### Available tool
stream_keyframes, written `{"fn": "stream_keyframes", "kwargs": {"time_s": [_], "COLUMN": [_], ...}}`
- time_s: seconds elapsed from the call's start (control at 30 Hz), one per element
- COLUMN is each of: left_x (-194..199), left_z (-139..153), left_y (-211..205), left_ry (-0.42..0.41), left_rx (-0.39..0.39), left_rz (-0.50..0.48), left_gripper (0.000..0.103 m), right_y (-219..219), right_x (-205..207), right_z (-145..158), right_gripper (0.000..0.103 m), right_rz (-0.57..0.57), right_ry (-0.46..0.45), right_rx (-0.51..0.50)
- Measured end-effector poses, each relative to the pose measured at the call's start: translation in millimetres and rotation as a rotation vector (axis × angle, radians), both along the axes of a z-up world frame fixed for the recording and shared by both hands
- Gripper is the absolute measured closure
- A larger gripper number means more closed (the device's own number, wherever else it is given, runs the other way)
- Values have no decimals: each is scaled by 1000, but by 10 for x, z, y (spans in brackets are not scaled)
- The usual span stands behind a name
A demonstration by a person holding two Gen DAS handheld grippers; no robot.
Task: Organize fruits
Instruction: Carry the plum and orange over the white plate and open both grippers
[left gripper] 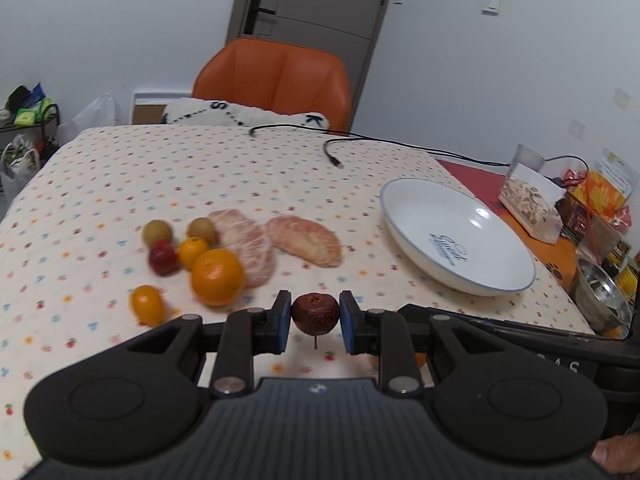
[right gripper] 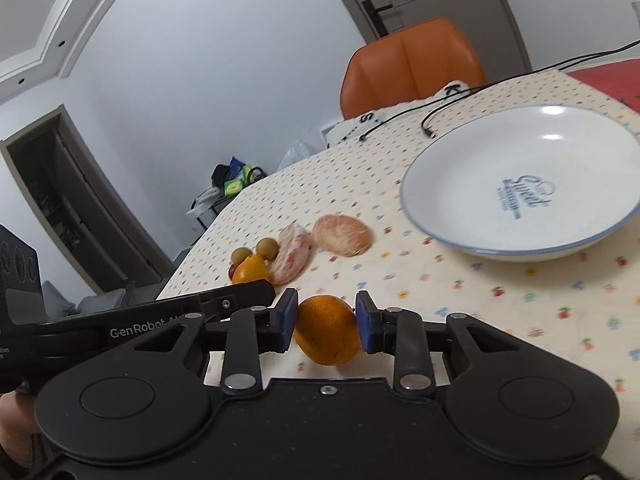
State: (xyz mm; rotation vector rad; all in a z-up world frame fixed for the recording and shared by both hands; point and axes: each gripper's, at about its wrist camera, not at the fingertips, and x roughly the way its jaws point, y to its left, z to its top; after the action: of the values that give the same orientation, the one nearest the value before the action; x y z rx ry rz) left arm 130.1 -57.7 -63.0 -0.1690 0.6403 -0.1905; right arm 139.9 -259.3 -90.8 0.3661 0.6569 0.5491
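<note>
My left gripper [left gripper: 315, 320] is shut on a small dark red hawthorn-like fruit [left gripper: 315, 313], held just above the dotted tablecloth. My right gripper [right gripper: 327, 328] is shut on an orange [right gripper: 327, 330], also lifted near the cloth. A white plate with a blue rim [left gripper: 420, 240] [right gripper: 452, 192] sits empty to the right. Left of my left gripper lie a large orange [left gripper: 218, 276], a small orange [left gripper: 192, 251], a yellow oval fruit [left gripper: 147, 304], a red fruit [left gripper: 162, 258], two brown round fruits [left gripper: 157, 232] and two peeled pomelo pieces [left gripper: 306, 240].
A black cable [left gripper: 336, 152] trails over the far part of the table. An orange chair [left gripper: 276, 80] with a white cushion stands behind. At the right edge are a clear snack bag [left gripper: 530, 196], a metal bowl [left gripper: 600, 296] and packets. The left gripper's body [right gripper: 140, 324] crosses the right wrist view.
</note>
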Motion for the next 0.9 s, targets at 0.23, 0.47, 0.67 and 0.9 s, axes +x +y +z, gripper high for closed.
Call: {"fn": "stream_keyframes", "kwargs": {"time_s": [0.23, 0.47, 0.67, 0.9], "left_x": [59, 124, 188, 277], "left_z": [23, 62, 86, 108], "left_y": [-258, -454, -564, -680], "left_ry": [-11, -24, -35, -44], "left_rx": [9, 6, 6, 17], "left_rz": [-50, -86, -109, -129], "left_gripper": [79, 79, 79, 79], "right_y": [-254, -507, -662, -796], "right_x": [-49, -55, -55, 0], "right_z": [79, 122, 142, 175], "right_gripper": [74, 74, 74, 76], "right_rz": [-55, -124, -168, -200], "right_ry": [-33, -51, -63, -85], "right_rx": [8, 7, 9, 8]}}
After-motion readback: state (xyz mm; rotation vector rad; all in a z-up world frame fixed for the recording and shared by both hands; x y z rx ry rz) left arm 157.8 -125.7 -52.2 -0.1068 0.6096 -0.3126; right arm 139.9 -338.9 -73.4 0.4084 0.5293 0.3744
